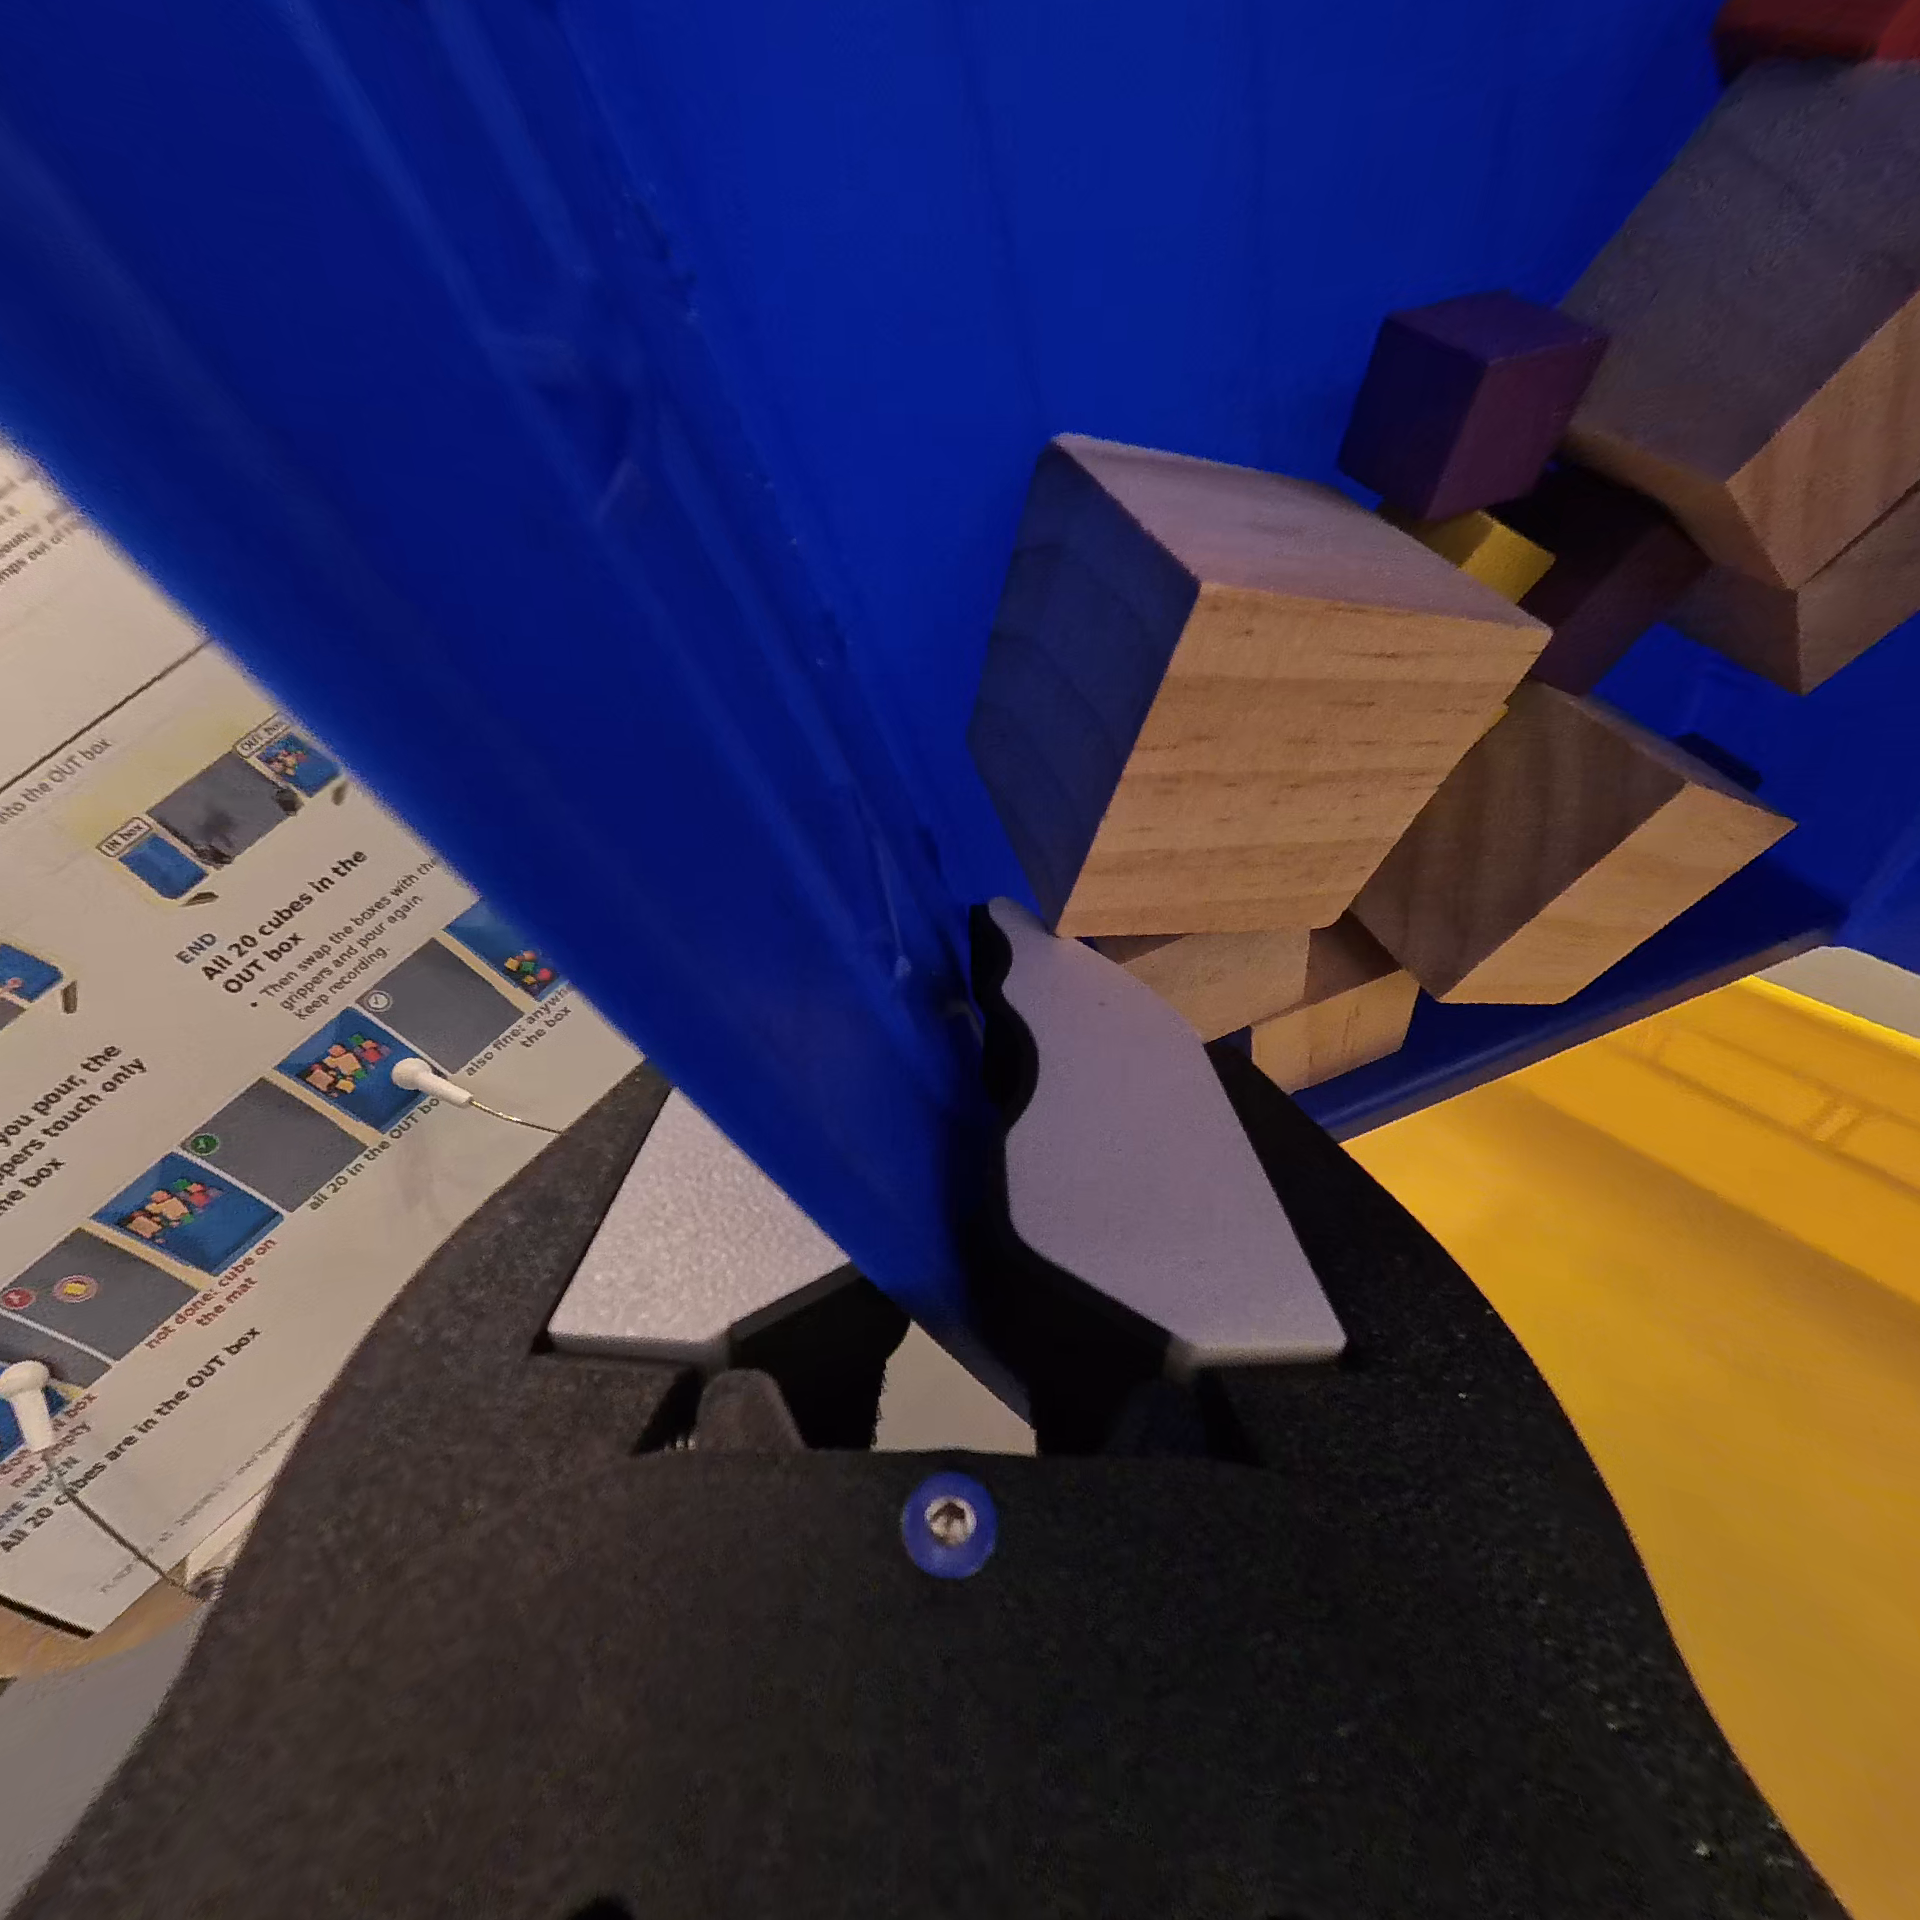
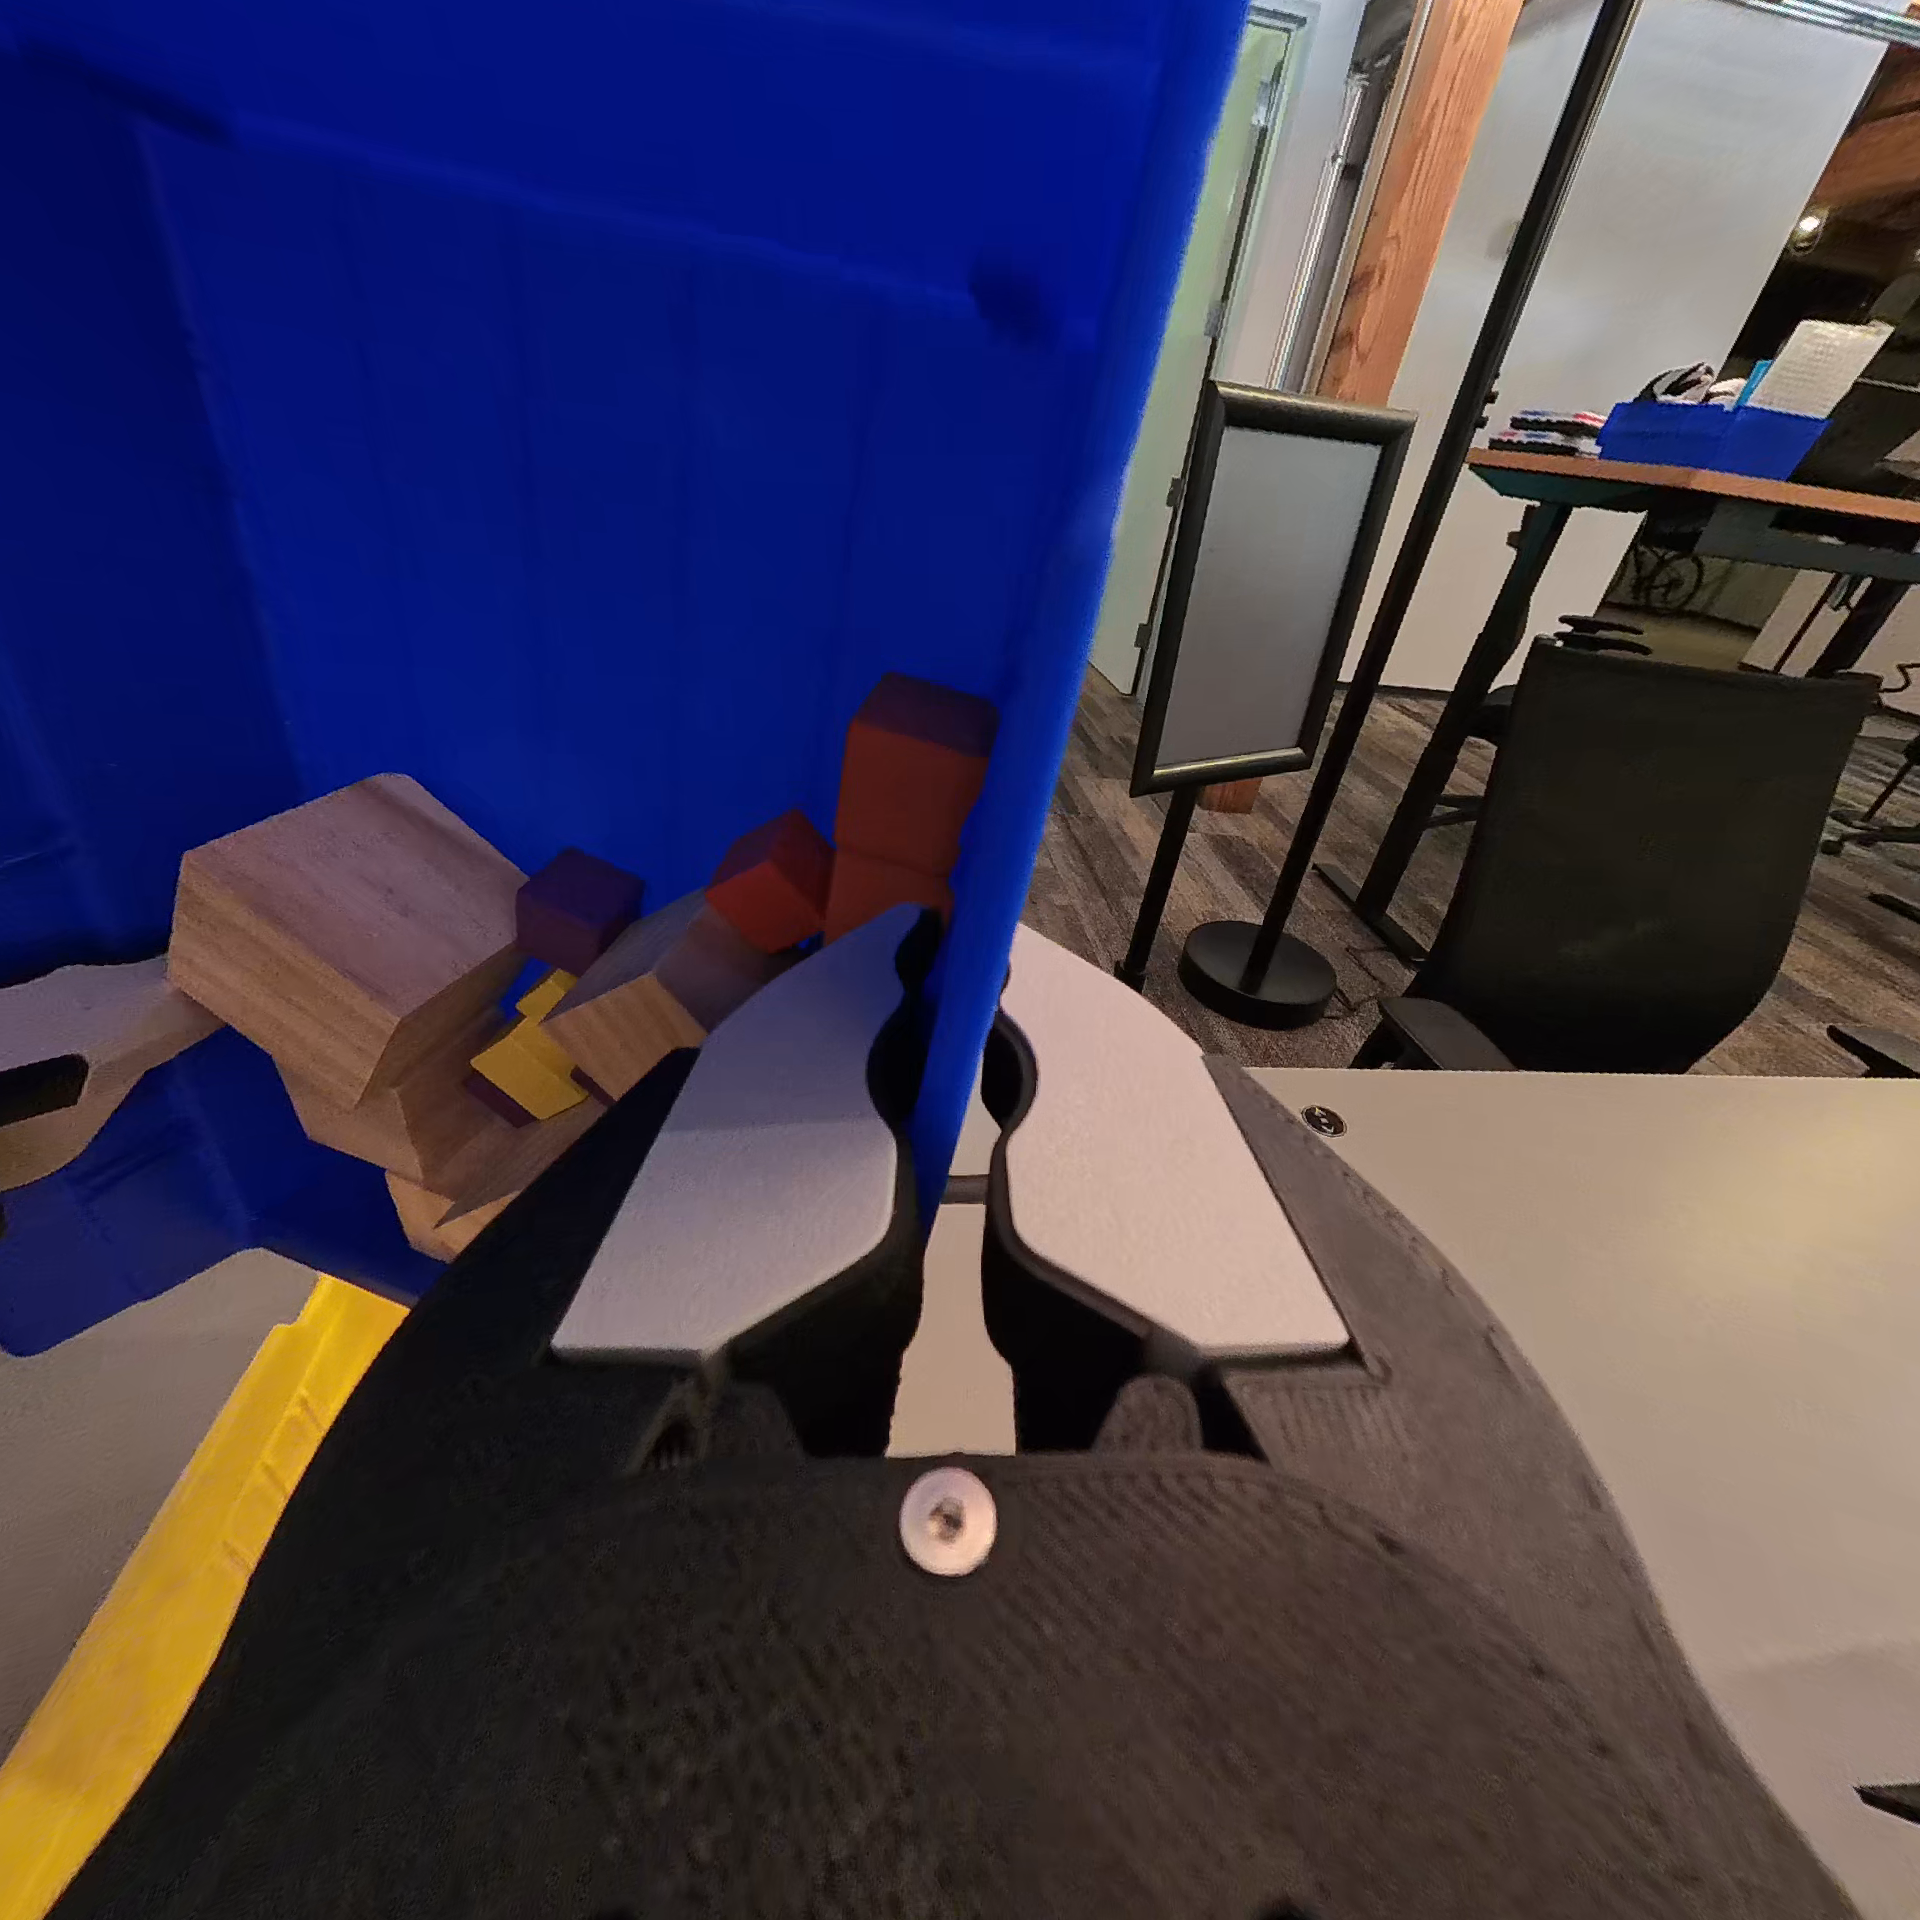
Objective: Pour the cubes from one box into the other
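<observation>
Pale grey surface (image 2: pixel 1621 1299), smooth and matte, under both views; printed instruction sheet (image 1: pixel 208 1039) lying flat on it at the left. Beyond the edge, an office room: wood-plank floor (image 2: pixel 1122 831), black mesh chair (image 2: pixel 1642 862), framed sign stand (image 2: pixel 1262 592) on a round base, timber post (image 2: pixel 1423 187), far desk carrying small blue bins (image 2: pixel 1704 431). Blue box (image 1: pixel 675 416), ribbed plastic with a thin wall, tipped steeply up over the yellow box (image 1: pixel 1662 1299) (glossy plastic, moulded ridges along its side). Left tongs (image 1: pixel 940 1049) clenched on the blue box's left wall, one grey finger inside, one outside. Right tongs (image 2: pixel 951 1023) clamped likewise on the opposite wall. Cubes (image 1: pixel 1278 727) heaped against the lowered rim of the blue box, just above the yellow box: large ones of raw, grained wood with sharp edges, smaller painted ones wedged among them, purple (image 1: pixel 1465 405), yellow (image 2: pixel 525 1060) and red (image 2: pixel 774 883). Taller red-orange block (image 2: pixel 909 790) upright against the right wall, touching the inner finger of the right tongs.
</observation>
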{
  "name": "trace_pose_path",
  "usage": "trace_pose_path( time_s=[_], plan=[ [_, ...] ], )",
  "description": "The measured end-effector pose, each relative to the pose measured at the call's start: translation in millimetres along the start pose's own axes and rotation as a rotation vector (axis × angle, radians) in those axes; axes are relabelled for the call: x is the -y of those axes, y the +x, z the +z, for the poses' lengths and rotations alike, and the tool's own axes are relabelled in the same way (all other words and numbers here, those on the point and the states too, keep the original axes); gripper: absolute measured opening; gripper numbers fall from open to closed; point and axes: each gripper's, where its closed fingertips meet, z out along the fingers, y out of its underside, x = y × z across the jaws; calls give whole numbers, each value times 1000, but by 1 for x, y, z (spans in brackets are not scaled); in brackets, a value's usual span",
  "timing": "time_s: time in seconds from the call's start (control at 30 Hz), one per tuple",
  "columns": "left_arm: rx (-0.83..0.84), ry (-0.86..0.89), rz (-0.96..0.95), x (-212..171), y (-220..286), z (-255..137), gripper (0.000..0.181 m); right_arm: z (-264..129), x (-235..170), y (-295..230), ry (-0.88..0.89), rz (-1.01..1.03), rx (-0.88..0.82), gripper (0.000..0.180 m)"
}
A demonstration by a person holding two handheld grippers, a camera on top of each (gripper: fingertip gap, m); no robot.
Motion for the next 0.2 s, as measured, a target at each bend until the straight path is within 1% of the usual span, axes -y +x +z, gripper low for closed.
trace_pose_path(
  time_s=[0.2],
  plan=[
    [3,-11,-2,-2,-2,1,6,2,-2,-2,-13,-6,0,5]
  ],
)
